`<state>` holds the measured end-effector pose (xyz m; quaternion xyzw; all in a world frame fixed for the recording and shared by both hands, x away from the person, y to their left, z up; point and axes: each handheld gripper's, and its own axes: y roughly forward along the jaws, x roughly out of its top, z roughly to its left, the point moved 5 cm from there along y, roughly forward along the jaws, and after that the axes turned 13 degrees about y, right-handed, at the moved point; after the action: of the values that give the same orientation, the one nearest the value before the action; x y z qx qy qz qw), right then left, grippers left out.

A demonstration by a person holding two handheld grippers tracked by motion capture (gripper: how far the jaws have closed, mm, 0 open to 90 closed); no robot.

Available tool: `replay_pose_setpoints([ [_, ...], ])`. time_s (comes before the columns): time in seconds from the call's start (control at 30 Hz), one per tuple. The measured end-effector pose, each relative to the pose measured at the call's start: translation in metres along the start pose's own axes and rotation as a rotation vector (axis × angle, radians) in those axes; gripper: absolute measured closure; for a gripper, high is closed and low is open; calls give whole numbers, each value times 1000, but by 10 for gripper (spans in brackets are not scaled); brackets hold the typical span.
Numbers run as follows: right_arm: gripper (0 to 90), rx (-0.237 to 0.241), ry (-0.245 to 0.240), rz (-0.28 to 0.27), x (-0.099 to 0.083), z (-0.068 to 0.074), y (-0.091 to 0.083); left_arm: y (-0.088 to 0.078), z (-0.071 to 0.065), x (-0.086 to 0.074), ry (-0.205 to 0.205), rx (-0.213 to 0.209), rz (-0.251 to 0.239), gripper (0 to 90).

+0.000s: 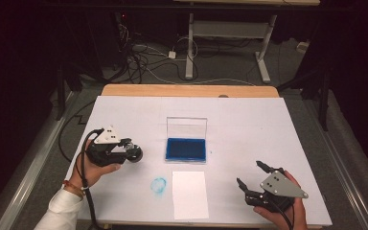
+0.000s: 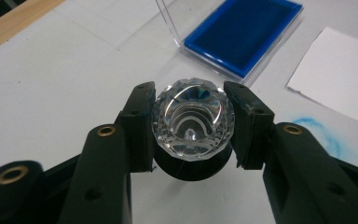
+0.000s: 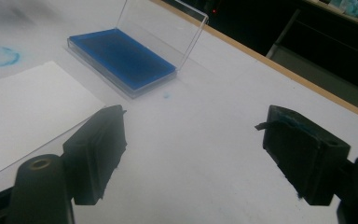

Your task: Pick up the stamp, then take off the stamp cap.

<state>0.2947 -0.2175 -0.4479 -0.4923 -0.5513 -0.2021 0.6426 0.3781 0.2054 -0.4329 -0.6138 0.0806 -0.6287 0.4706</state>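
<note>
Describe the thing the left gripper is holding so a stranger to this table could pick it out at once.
On the white-covered table, look left of the open blue ink pad with its clear hinged lid. There the left gripper is shut on a round stamp with a faceted clear crystal knob and black base. It is the table's one glassy, sparkling thing, unlike the flat white paper sheet.

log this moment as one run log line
left gripper: shut on crystal-top stamp | right gripper: open, empty | ink pad: lid up

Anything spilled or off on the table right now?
Yes: a smudged blue ink ring sits on the white table cover, left of the paper sheet, not on it. A small blue speck also marks the cover beside the open ink pad. Nothing else looks askew.
</note>
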Motion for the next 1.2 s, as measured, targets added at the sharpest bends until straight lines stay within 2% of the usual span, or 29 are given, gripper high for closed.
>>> replay_pose_setpoints([
  [0.03, 213, -1, 0, 0, 0, 0, 0, -2, -1, 1, 0, 12, -14, 544],
  [0.17, 213, 5, 2, -2, 1, 1, 1, -4, -4, 3, 3, 9, -23, 544],
  [0.2, 212, 29, 14, -4, 2, 2, 3, -4, -5, 4, 4, 6, -24, 544],
  [0.27, 211, 40, 12, -5, 2, 3, 4, -4, -7, 6, 8, 0, -33, 545],
  [0.47, 209, 43, -2, 5, 1, 4, 6, -2, -15, 13, 28, -19, -47, 544],
  [0.57, 204, 85, 21, 12, -1, 7, 6, -1, -18, 19, 35, -30, -61, 544],
  [0.63, 203, 92, 16, 22, -2, 8, 7, 0, -19, 23, 39, -39, -73, 544],
  [1.0, 201, 91, 7, 34, -3, 9, 12, 9, -36, 44, 75, -76, -102, 544],
  [1.1, 203, 84, -17, 30, 3, 10, 16, 10, -40, 51, 81, -93, -122, 544],
  [1.2, 208, 92, -11, 28, 6, 10, 20, 11, -45, 57, 97, -100, -128, 544],
])
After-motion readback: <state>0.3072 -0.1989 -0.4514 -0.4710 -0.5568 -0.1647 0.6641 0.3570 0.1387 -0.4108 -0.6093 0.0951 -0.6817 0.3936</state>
